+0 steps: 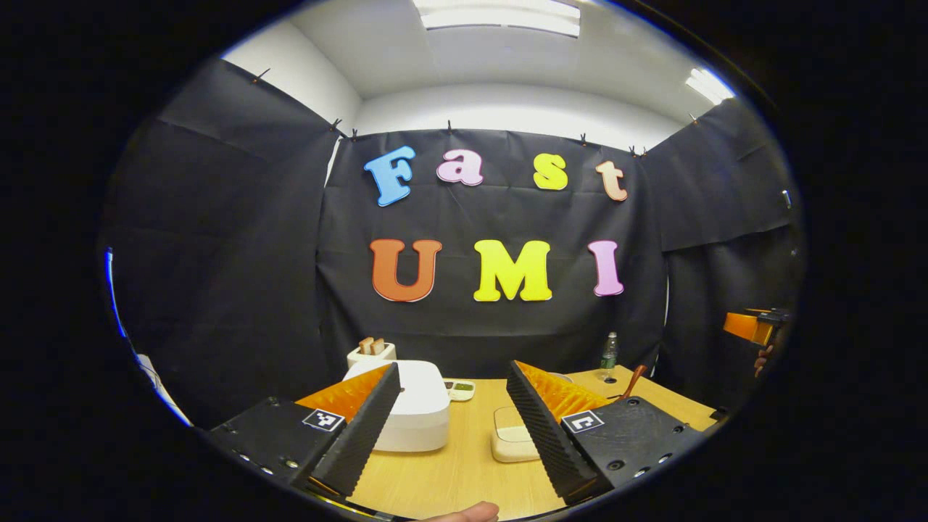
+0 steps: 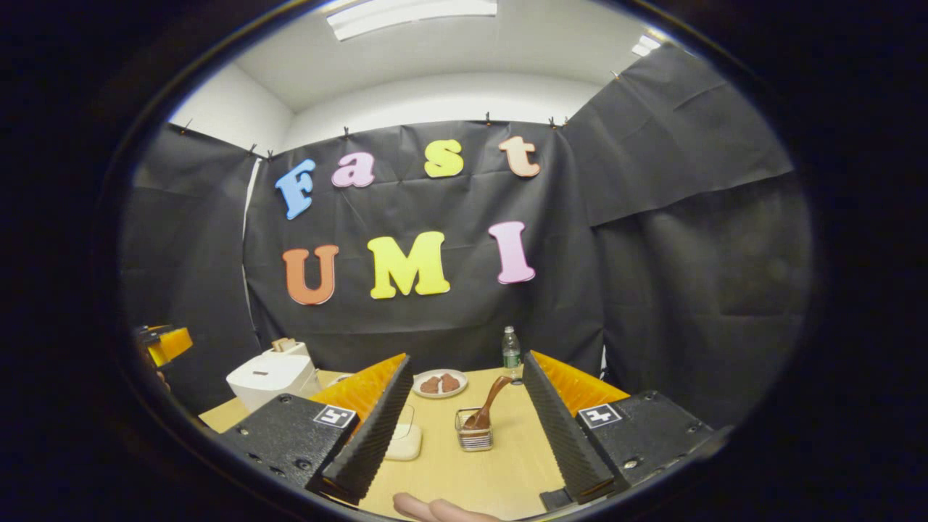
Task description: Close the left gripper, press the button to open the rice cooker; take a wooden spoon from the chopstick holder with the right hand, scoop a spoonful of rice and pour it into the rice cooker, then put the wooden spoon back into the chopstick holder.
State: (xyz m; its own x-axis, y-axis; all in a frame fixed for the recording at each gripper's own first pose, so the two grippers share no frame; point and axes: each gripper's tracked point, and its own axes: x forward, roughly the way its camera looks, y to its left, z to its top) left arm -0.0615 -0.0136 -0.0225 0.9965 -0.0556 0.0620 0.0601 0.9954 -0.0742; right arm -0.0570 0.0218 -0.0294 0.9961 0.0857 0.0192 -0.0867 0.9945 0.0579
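Note:
A white rice cooker (image 1: 409, 406) with its lid down sits on the wooden table (image 1: 464, 471), ahead and left of my open left gripper (image 1: 453, 417). A pale lidded rice container (image 1: 511, 435) lies between the fingers' line of sight, farther off. In the right gripper view, a brown wooden spoon (image 2: 487, 404) leans in a wire chopstick holder (image 2: 474, 435) straight ahead of my open right gripper (image 2: 464, 428). The rice cooker (image 2: 272, 377) stands at the left there, and the rice container (image 2: 404, 438) peeks out beside the left finger. Both grippers hover above the table's near edge, holding nothing.
A toaster (image 1: 371, 351) with bread stands behind the cooker. A small tray (image 1: 460, 390), a plastic bottle (image 1: 608, 355) and a plate of brown food (image 2: 439, 383) sit toward the back. The other gripper (image 1: 750, 326) shows at far right. A fingertip (image 1: 464, 513) rests at the near edge.

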